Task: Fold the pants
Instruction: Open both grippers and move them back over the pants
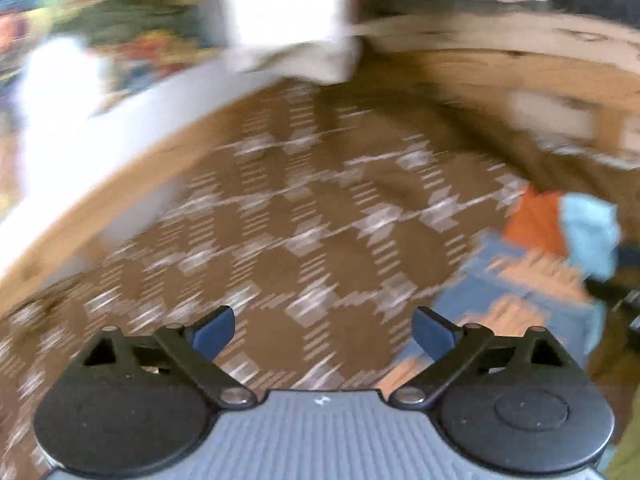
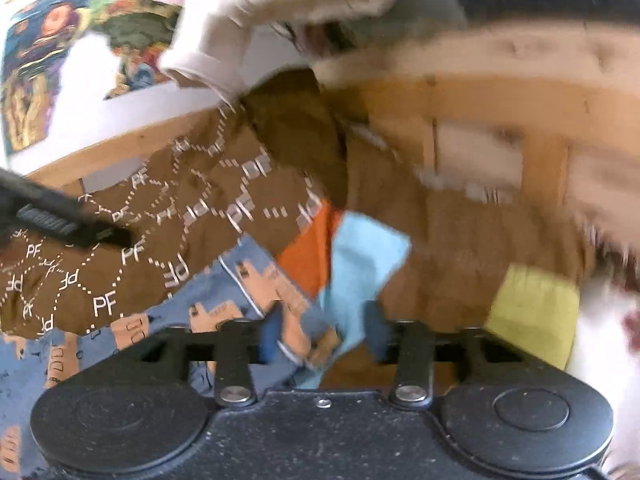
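**Blue-padded jaws over patterned cloth, both views smeared by motion**

Nearest the left wrist camera, the left gripper [image 1: 323,330] has its jaws spread wide, with nothing between the blue pads [image 1: 214,334]. Below and ahead of them lies a brown cloth [image 1: 304,208] printed with a pale dashed diamond pattern, spread broadly across the view. To its right sits the pants [image 1: 516,292], blue with tan figures, lying partly on the brown cloth, with an orange piece [image 1: 534,220] and a light blue piece [image 1: 590,232] bunched at their far end. A wooden frame [image 1: 500,64] curves behind, and pale fabric [image 1: 288,16] hangs over the top edge.

In the right wrist view, the right gripper [image 2: 322,338] has its jaws partly closed around a fold of the pants [image 2: 224,308] and the light blue piece [image 2: 364,256]; the cloth runs between the pads, but blur hides whether they truly pinch it. The brown cloth [image 2: 160,232] shows "PF" lettering here and lies over the upper edge of the pants. The orange piece [image 2: 312,252] sits just beside the light blue one. A yellow-green item [image 2: 536,308] lies to the right, near the wooden frame [image 2: 480,92]. A dark bar, apparently the left gripper [image 2: 60,216], reaches in from the left above the brown cloth. A colourful printed picture [image 2: 48,68] stands at the upper left.
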`<state>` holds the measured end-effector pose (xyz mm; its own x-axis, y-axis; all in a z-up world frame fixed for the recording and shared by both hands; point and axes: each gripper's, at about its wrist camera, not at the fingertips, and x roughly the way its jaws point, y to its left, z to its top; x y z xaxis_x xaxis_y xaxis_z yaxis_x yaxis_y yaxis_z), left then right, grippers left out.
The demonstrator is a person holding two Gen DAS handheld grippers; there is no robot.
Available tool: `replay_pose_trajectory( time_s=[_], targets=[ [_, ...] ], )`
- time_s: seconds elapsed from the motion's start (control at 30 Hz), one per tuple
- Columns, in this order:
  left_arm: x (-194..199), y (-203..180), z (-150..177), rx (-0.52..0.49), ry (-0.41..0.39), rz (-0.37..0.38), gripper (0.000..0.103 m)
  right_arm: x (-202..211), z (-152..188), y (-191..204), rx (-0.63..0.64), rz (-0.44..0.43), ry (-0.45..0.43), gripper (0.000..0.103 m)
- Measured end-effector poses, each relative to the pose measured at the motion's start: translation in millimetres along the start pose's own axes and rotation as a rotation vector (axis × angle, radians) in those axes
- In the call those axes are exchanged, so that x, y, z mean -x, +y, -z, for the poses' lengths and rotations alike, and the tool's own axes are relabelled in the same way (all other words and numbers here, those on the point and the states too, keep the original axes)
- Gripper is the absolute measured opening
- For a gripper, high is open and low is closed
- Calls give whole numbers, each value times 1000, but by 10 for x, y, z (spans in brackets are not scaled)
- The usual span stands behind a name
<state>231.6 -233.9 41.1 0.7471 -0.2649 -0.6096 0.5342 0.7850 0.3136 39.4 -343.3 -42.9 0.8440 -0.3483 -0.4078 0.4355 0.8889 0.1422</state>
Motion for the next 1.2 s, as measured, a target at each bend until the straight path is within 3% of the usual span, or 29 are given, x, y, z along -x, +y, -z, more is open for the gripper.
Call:
replay_pose_trajectory(
  time_s=[0.1, 0.2, 0.33, 0.4, 0.5, 0.6, 0.67, 0.8, 0.87, 0.93, 0.97, 1.07, 1.17, 1.2],
  targets=[
    [222, 247, 454, 110, 10, -165, 101, -38, 24, 230, 121, -69, -14, 72],
    [375, 420, 931, 206, 52, -268, 101, -89, 88, 538, 268, -179, -26, 80],
    [373, 547, 1397, 193, 163, -363, 101, -136, 196, 894, 397, -308, 24, 83],
    [317, 606, 1586, 164, 243, -413, 100, -179, 266, 993, 456, -307, 69, 83],
    [271, 773, 1926, 152, 346, -461, 102, -339, 332, 928, 496, -177, 149, 84],
    [462, 1005, 2081, 238, 341, -432, 103, -430, 239, 712, 429, -69, 155, 91],
    [558, 1078, 2067, 249, 329, -425, 102, -410, 211, 657, 409, -72, 136, 91],
    [732, 1263, 1867, 258, 210, -352, 102, -273, 245, 756, 423, -141, 36, 100],
    [650, 1394, 1728, 274, 205, -312, 101, -211, 255, 892, 457, -222, 4, 100],
    [468, 1534, 1626, 302, 247, -243, 92, -214, 233, 1054, 475, -327, 0, 100],
    [374, 1603, 1599, 324, 269, -207, 83, -221, 221, 1131, 480, -381, -2, 100],
    [115, 1777, 1594, 392, 335, -91, 75, -290, 145, 1363, 475, -505, 9, 97],
    [-3, 1870, 1606, 450, 359, -10, 53, -383, 126, 1500, 482, -508, 15, 94],
    [-11, 1864, 1603, 445, 355, -5, 41, -421, 138, 1515, 487, -490, 13, 94]
  ],
)
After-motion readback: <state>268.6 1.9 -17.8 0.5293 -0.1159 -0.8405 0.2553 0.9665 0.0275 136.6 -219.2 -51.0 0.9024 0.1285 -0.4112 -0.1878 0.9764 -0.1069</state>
